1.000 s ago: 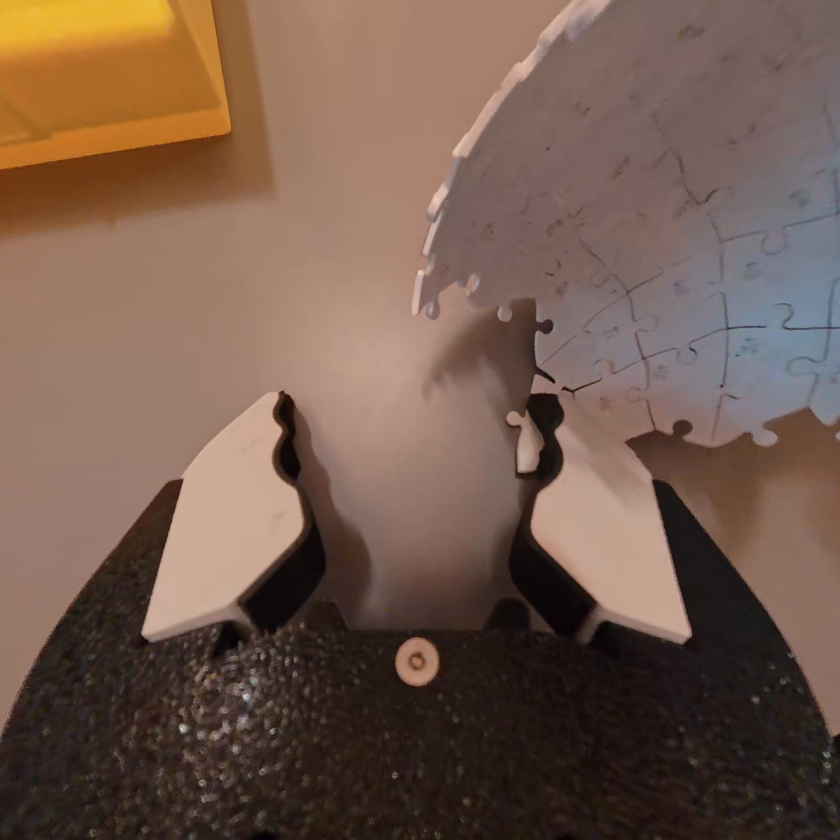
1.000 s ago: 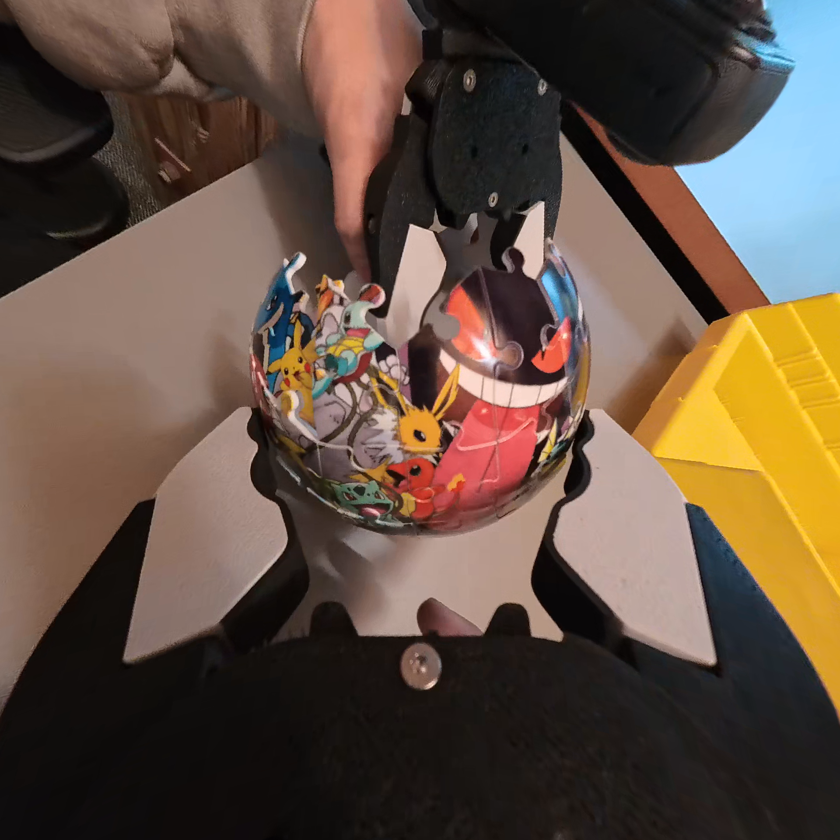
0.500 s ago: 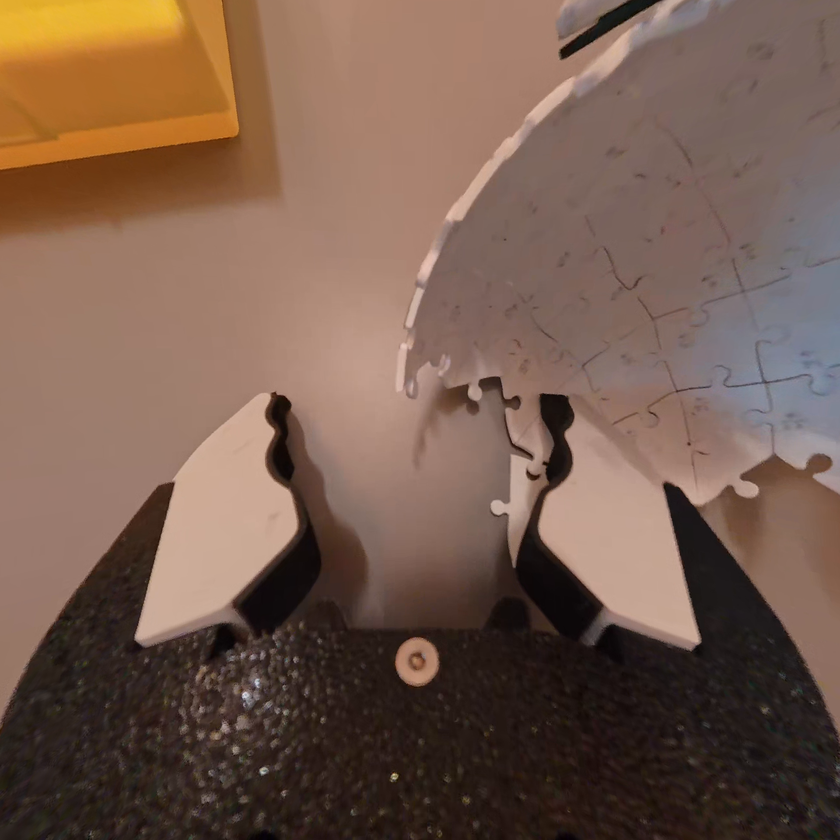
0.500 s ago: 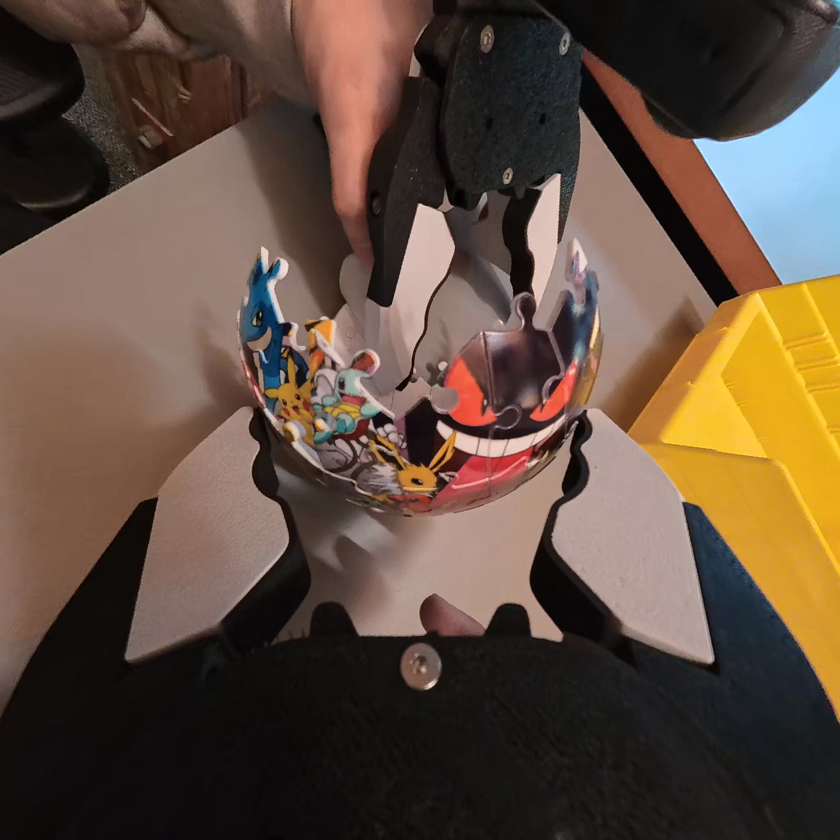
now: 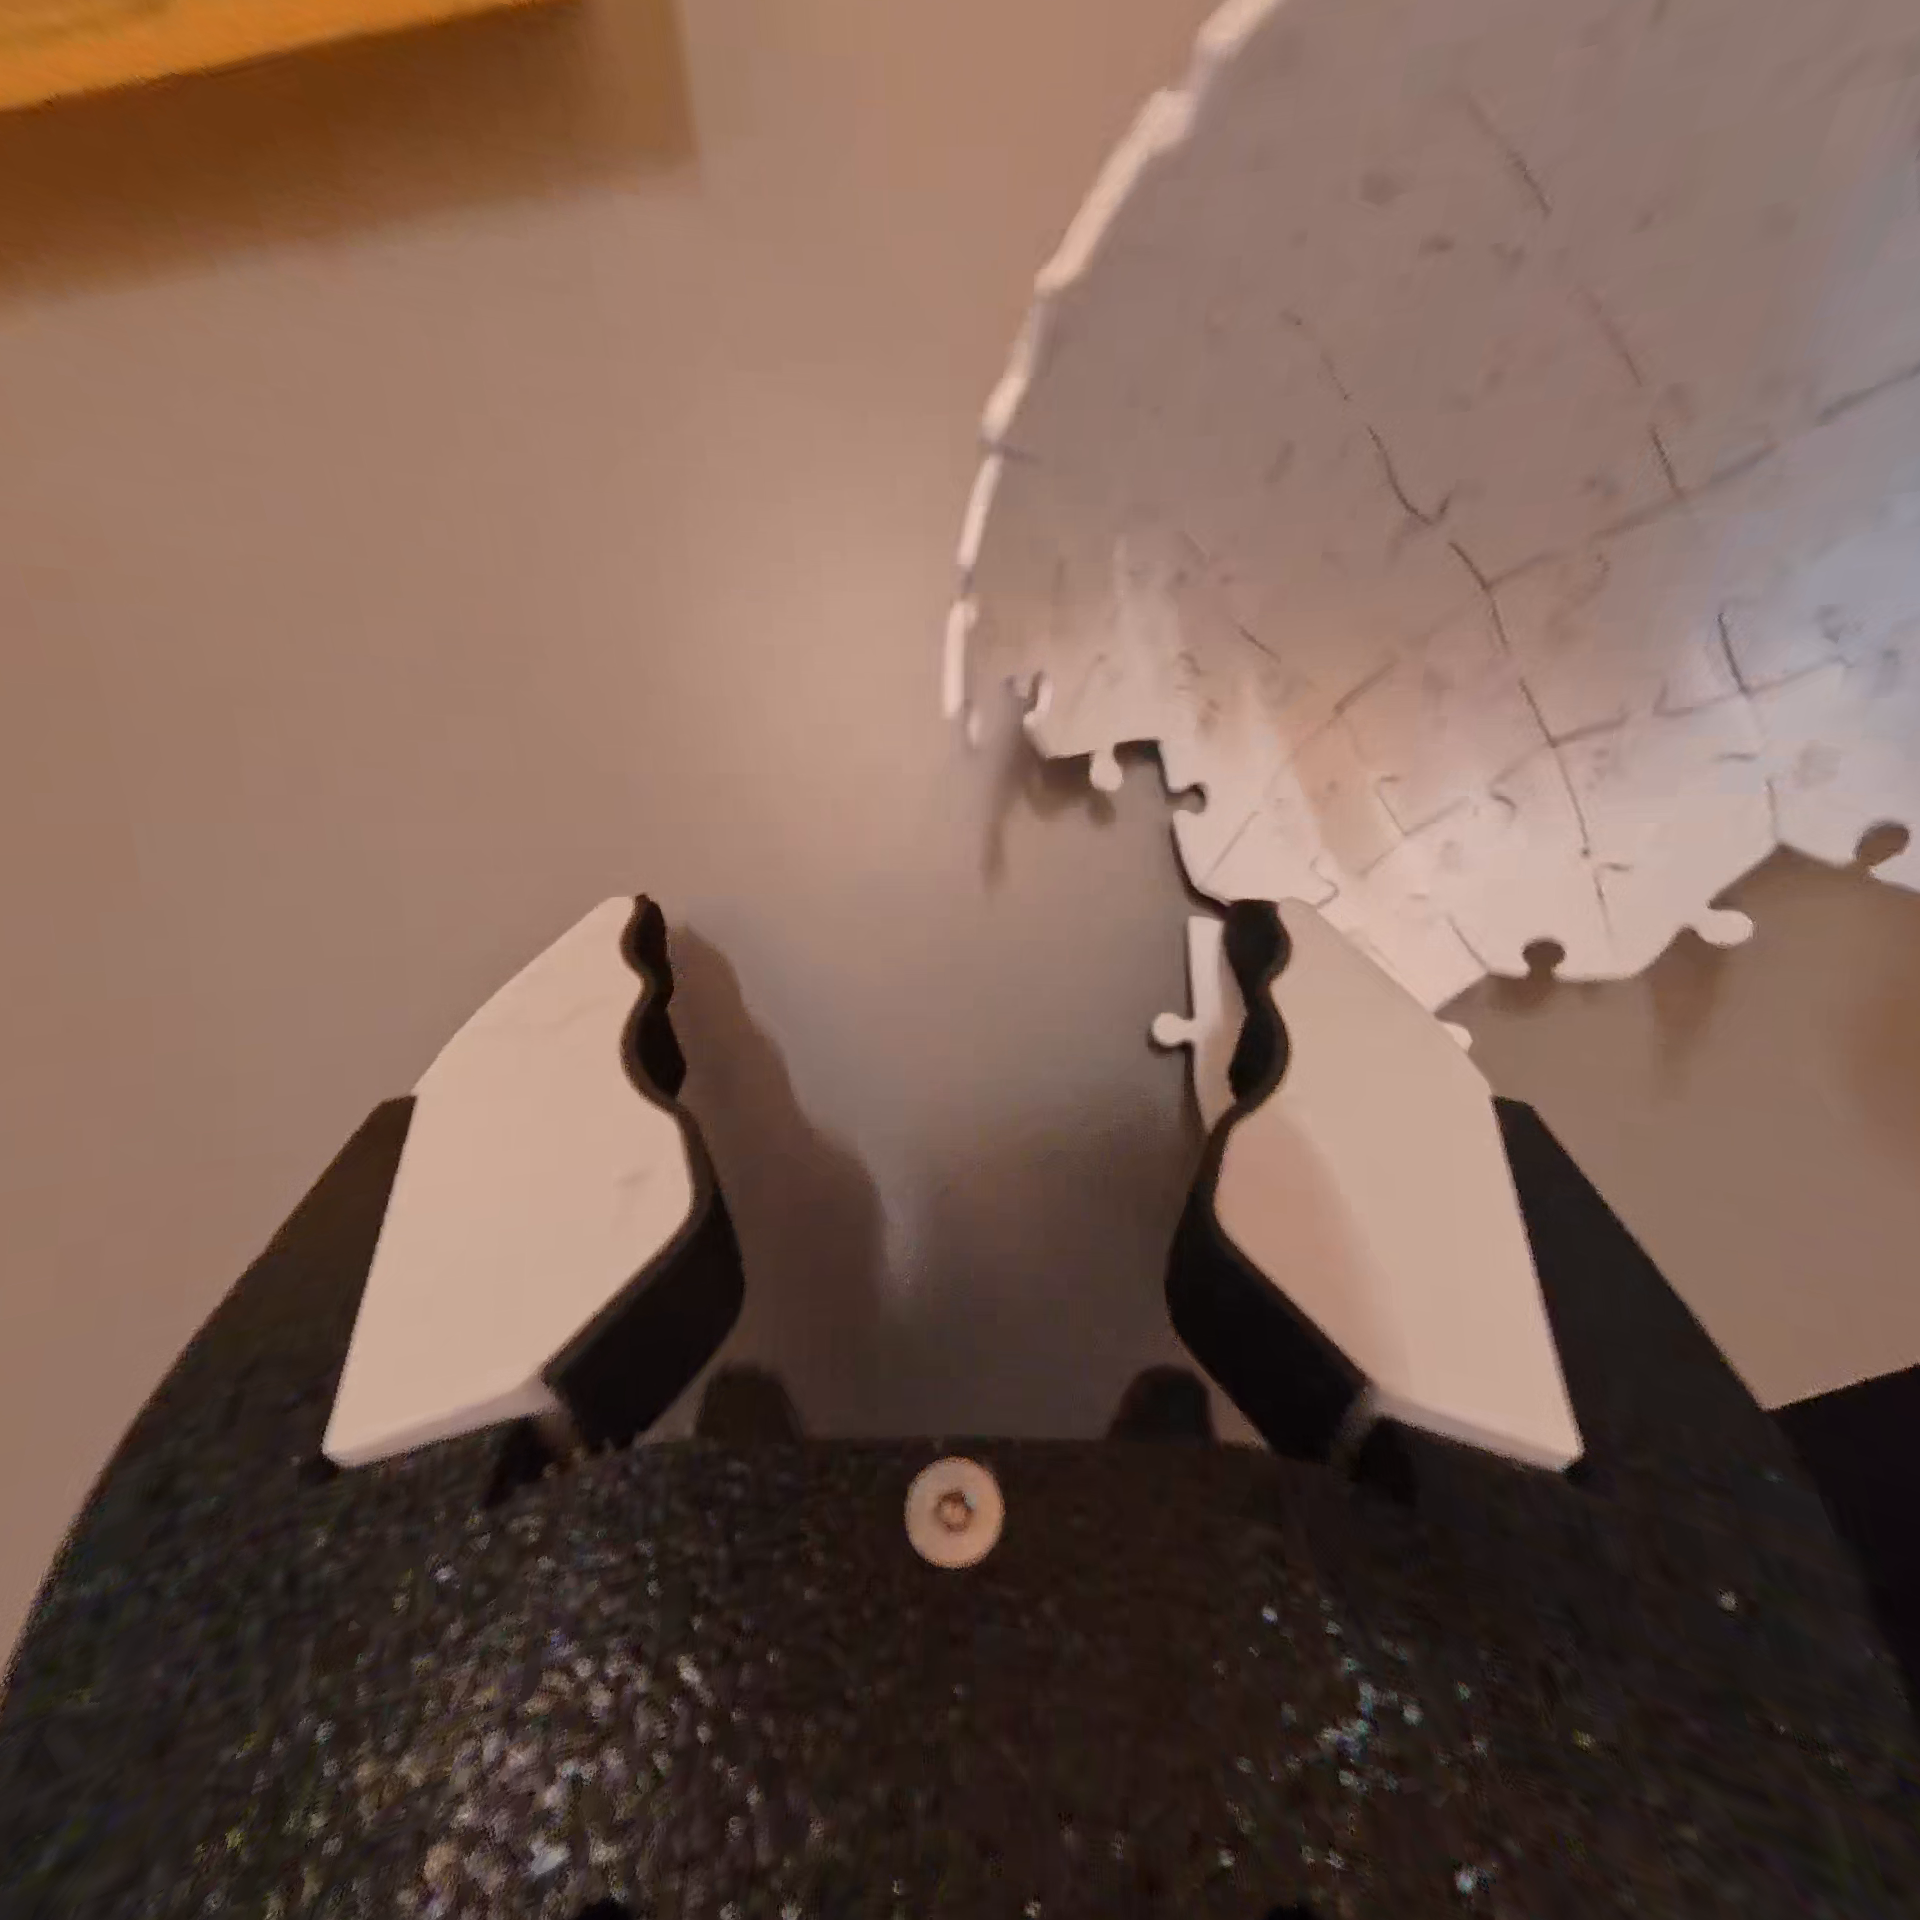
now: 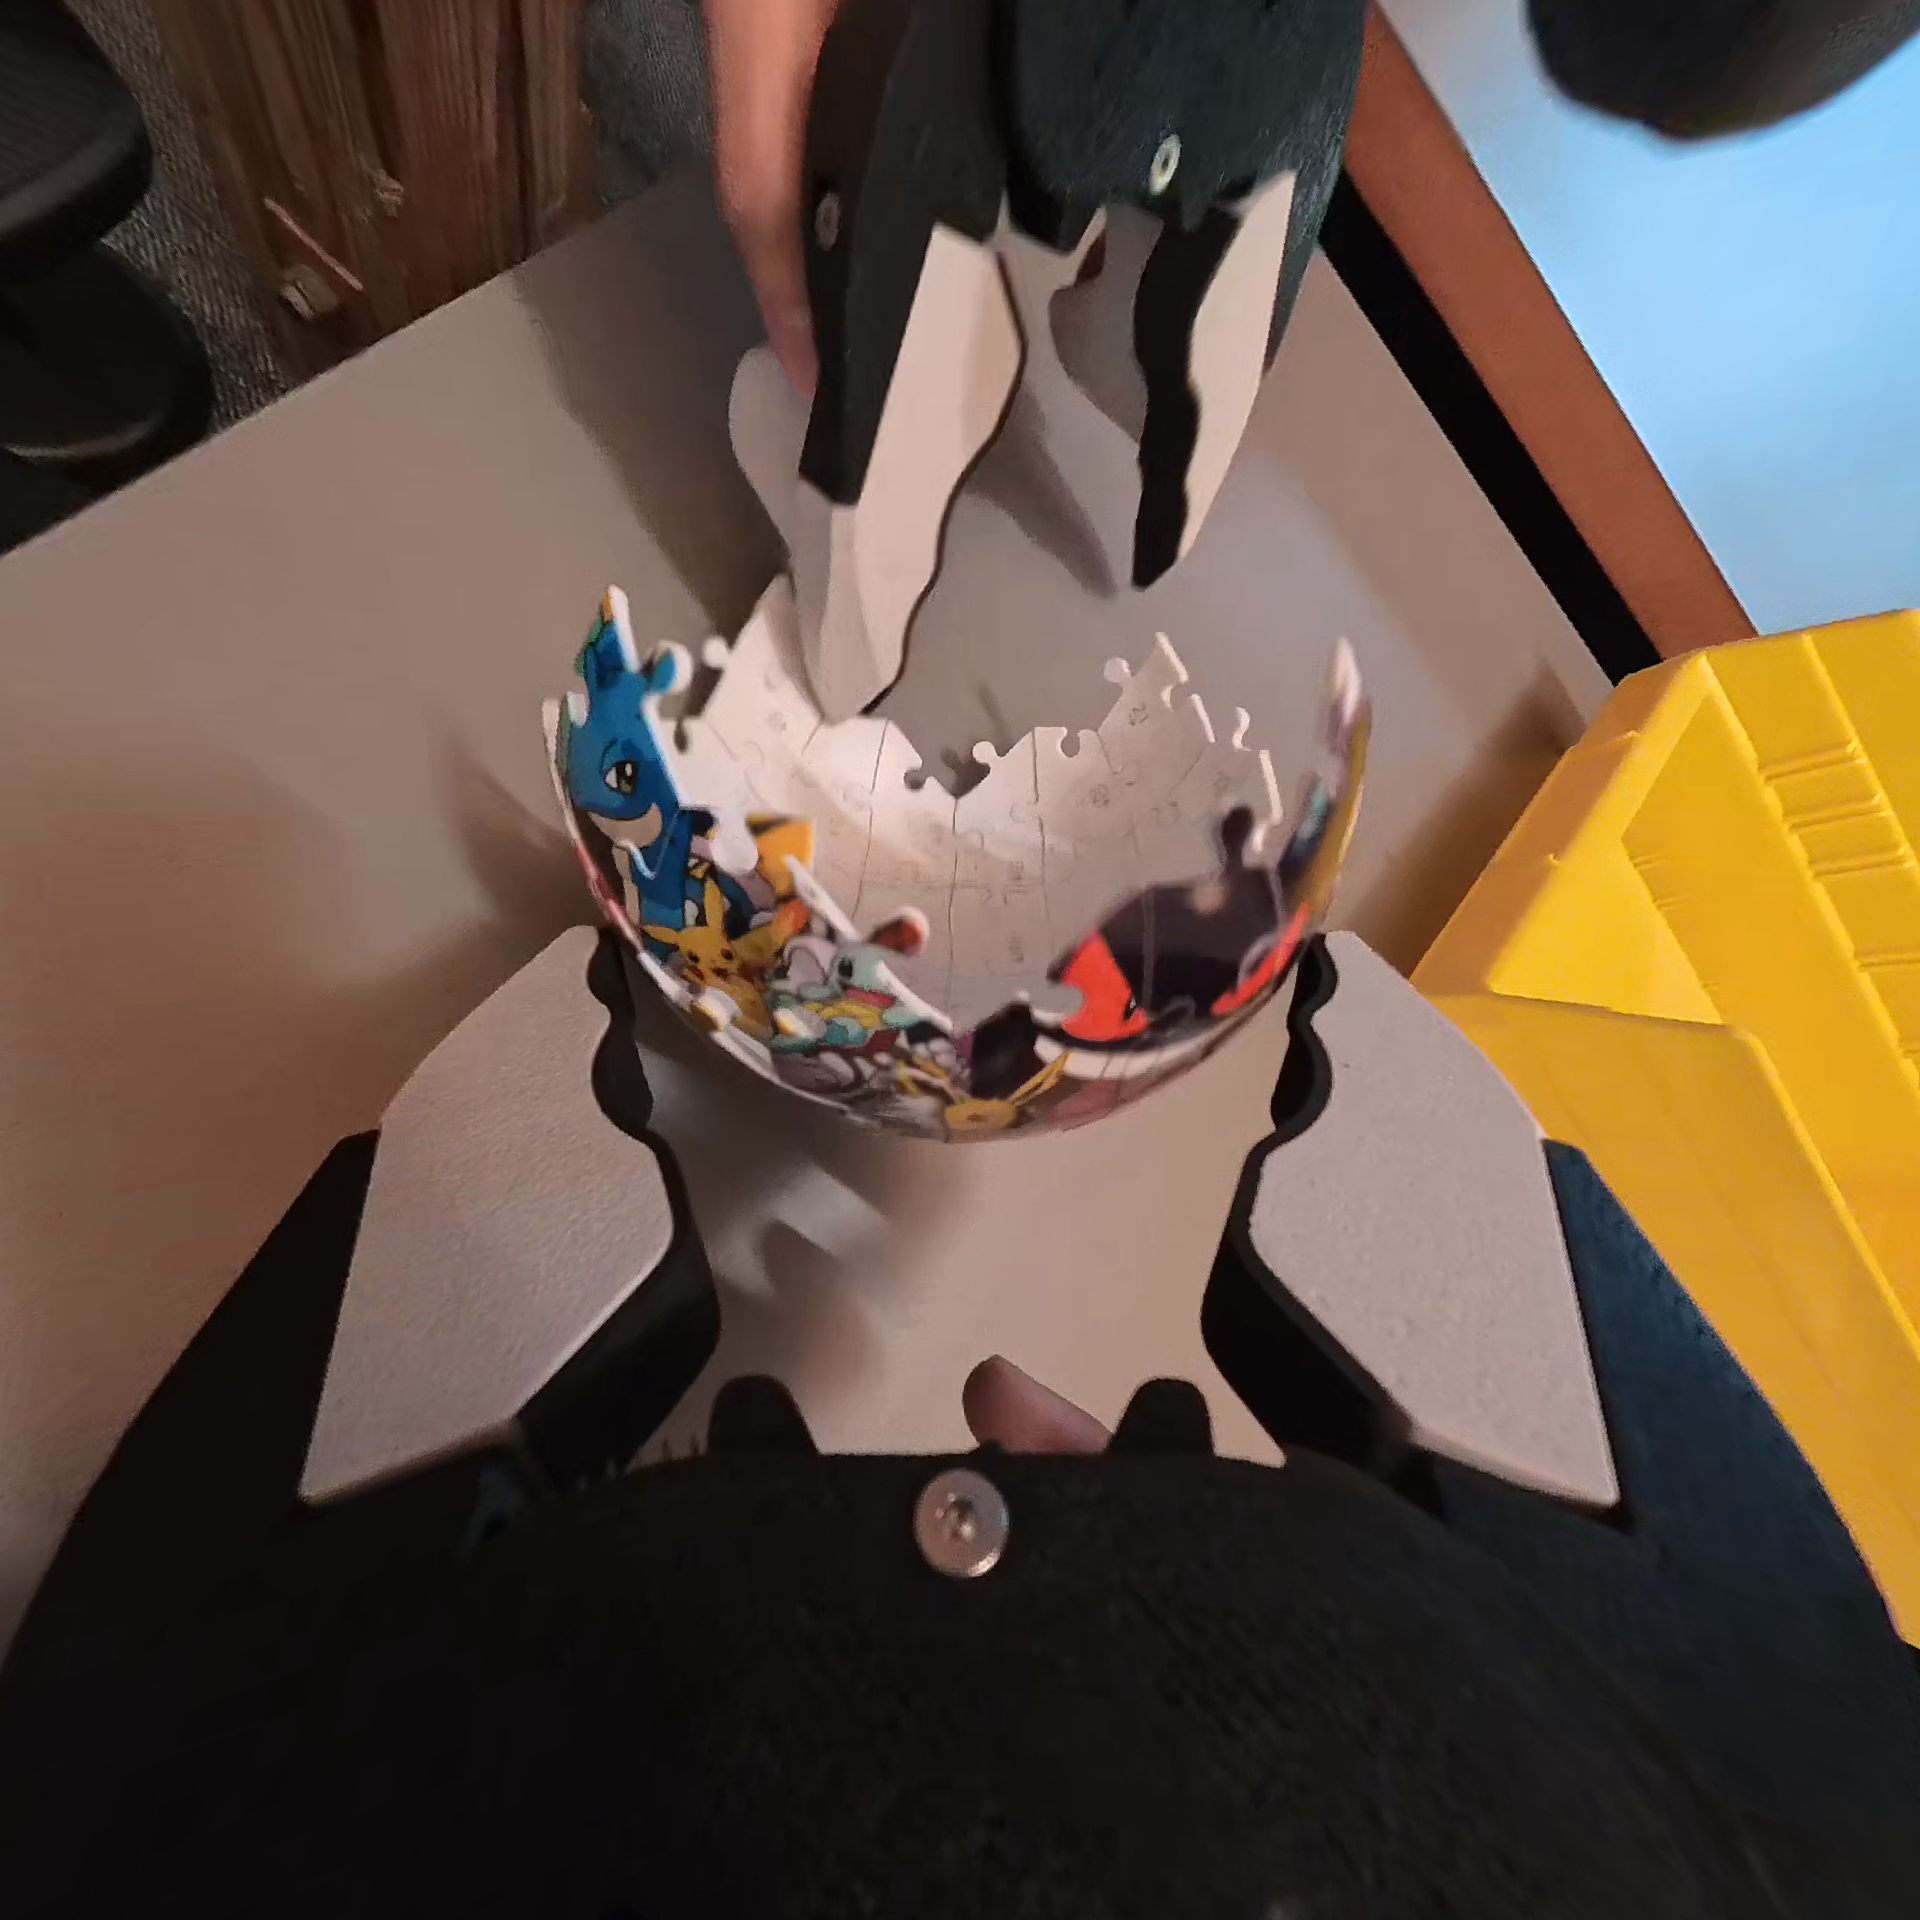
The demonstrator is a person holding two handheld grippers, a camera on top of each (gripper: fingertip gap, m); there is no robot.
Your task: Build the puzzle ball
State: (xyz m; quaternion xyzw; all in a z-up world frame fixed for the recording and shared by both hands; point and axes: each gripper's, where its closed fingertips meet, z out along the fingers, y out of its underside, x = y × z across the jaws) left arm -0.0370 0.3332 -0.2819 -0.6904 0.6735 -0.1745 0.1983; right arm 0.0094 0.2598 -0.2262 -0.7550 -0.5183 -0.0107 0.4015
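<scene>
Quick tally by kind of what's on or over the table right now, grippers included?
Grippers: 2, left gripper, right gripper
Puzzle shell: 1
Loose puzzle piece: 1, against the left gripper's finger
Yellow bin: 1
Total: 5

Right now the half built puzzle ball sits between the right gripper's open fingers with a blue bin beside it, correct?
Not quite: the bin is yellow, not blue, as the right wrist view shows. The half-built puzzle ball does sit between the open right gripper fingers.
</scene>
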